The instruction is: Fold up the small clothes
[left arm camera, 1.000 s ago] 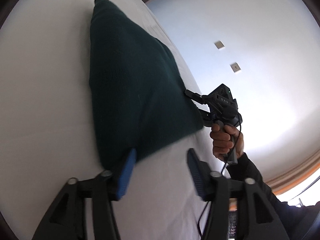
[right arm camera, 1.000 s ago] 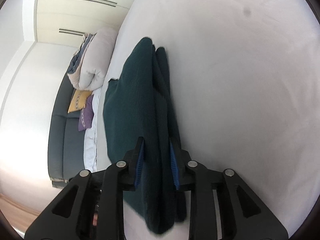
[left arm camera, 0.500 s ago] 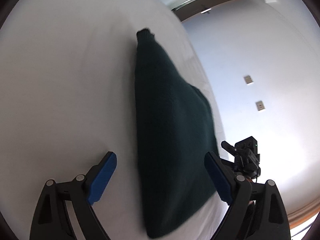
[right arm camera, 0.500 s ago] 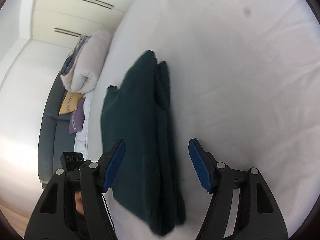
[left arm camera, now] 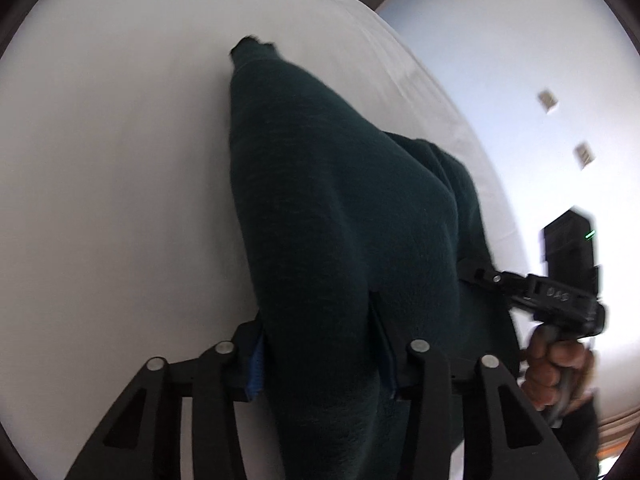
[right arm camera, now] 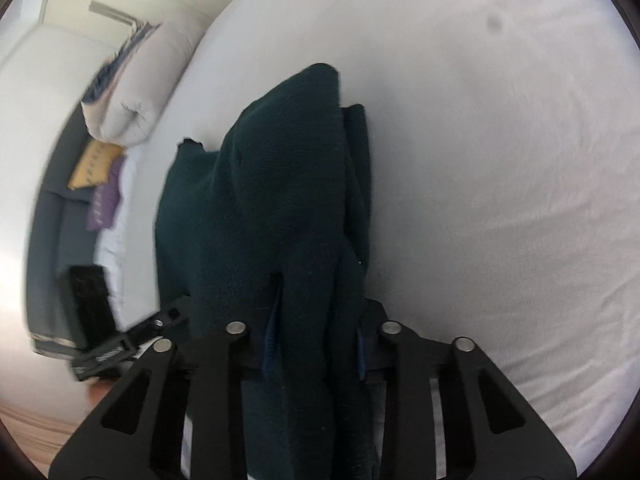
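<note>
1. Half a second ago both grippers stood wide open, one on each side of the dark green garment; now both have closed onto it, and the near end of the cloth has bunched up between the blue pads.
2. The left gripper (left arm camera: 320, 344) pinches a thick fold of the dark green garment (left arm camera: 332, 208). The cloth fills the whole gap between its fingers and spills down over the black frame toward the camera.
3. The right gripper (right arm camera: 316, 332) is likewise clamped on the dark green garment (right arm camera: 280, 184), with several layers squeezed between its pads and hanging below them.
4. From each grip the garment runs forward, away from the camera, and its far end lies on the white bed sheet (left arm camera: 112, 160).
5. In the left wrist view the garment tapers to a narrow tip at the far end; a second layer shows along its right edge.
6. In the right wrist view a separate flap of the garment lies flat to the left of the raised ridge, and a thinner folded edge runs along the right.
7. The right gripper also shows in the left view at the garment's right edge, its handle held by the person's hand (left arm camera: 556, 372).
8. Beyond the bed's left edge in the right view lie a rolled pale duvet (right arm camera: 140, 88), a yellow cushion (right arm camera: 94, 164) and a purple cushion (right arm camera: 106, 200) on a dark sofa (right arm camera: 52, 256).
</note>
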A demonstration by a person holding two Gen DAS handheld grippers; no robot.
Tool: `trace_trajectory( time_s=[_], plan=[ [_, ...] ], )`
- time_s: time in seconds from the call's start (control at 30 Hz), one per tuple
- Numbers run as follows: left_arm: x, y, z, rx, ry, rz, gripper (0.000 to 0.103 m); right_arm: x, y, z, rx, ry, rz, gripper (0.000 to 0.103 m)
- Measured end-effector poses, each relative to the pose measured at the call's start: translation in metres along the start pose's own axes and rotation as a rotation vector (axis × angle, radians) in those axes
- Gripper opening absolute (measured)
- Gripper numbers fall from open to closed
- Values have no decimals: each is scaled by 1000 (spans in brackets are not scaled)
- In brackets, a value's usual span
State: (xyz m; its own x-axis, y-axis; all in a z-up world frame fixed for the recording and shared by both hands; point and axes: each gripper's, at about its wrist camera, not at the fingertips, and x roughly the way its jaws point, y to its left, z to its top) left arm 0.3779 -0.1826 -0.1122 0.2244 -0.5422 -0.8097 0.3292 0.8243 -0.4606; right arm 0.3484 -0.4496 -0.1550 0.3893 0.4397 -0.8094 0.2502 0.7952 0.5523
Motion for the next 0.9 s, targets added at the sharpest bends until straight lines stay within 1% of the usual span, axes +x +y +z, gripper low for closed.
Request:
trace_trajectory(
  time_s=[0.03,0.1,0.17,0.23,0.33,0.4,0.5,0.53,0.57,0.63,0.7,0.73,0.8,0.87,0.9],
  plan=[
    [-3,-11,0,44,-8,52,43,-2,10,-3,-33,-12,-50,23],
    [-10,-23,-2,85,-18,98,39,-12,29,-11,-104,-39,-147,20],
    [-22,-33,-8,123,-29,140,39,-22,59,-22,-203,-75,-255,19],
    [-40,-42,-17,149,-50,170,38,-35,89,-40,-283,-107,-312,18],
    [-75,-41,-38,166,-89,203,38,-50,129,-76,-395,-151,-378,18],
    [-100,-42,-56,181,-119,230,38,-59,152,-101,-433,-171,-381,18],
    [-131,-44,-81,209,-150,268,38,-76,174,-136,-440,-188,-331,18],
    [-144,-44,-94,227,-160,288,38,-81,181,-150,-444,-195,-317,18],
    [-150,-45,-101,235,-166,299,39,-85,187,-162,-447,-200,-307,18],
    [-169,-41,-123,250,-182,325,39,-96,196,-186,-450,-208,-279,18],
    [-184,-34,-143,251,-188,334,39,-103,206,-209,-451,-216,-259,18],
    [-191,-25,-151,249,-189,339,39,-105,209,-220,-451,-218,-250,18],
    [-201,-16,-165,244,-188,351,39,-107,218,-243,-447,-215,-230,18],
    [-202,-9,-173,238,-184,363,39,-104,222,-259,-440,-204,-215,18],
    [-197,-6,-176,232,-181,367,39,-101,227,-274,-437,-194,-208,18]
  ],
)
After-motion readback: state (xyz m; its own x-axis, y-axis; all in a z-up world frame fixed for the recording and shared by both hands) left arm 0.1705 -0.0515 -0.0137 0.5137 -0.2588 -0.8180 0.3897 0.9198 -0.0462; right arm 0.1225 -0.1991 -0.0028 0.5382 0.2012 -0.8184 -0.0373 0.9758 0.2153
